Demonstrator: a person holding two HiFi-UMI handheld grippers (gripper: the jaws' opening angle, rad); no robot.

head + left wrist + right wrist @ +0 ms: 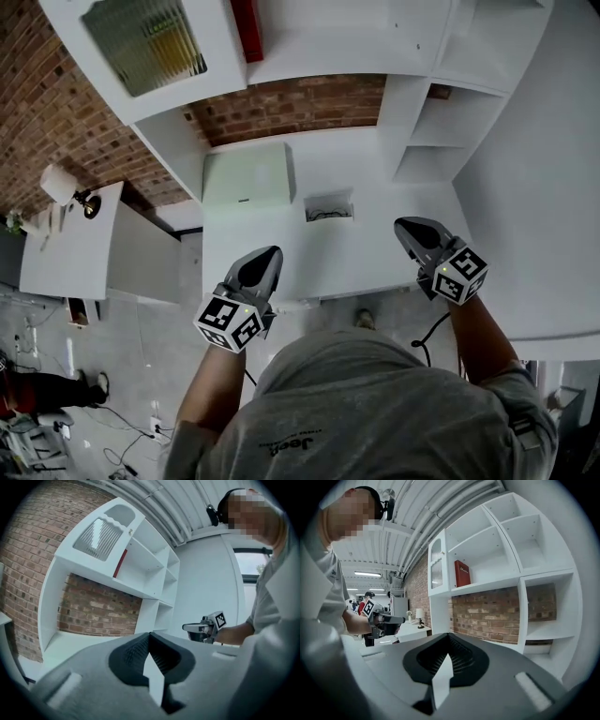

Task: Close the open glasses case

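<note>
A person holds the left gripper (266, 261) and the right gripper (411, 230) over a white desk (370, 258) — each one's jaws pressed together, gripping nothing.

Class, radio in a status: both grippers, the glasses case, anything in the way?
Left gripper shut, empty, at the white desk edge. Right gripper shut, empty. Glasses case not clearly in view. Only a white box on the desk ahead.

The head camera looks steeply down from above the person onto the white tabletop (366, 258). Each gripper camera rides close behind its own jaws, tilted upward and turned inward, so one shows the left gripper (402, 619) and the other the right gripper (184, 627). All three views share the thin red book (247, 28) on the white shelving unit (487, 585).
</note>
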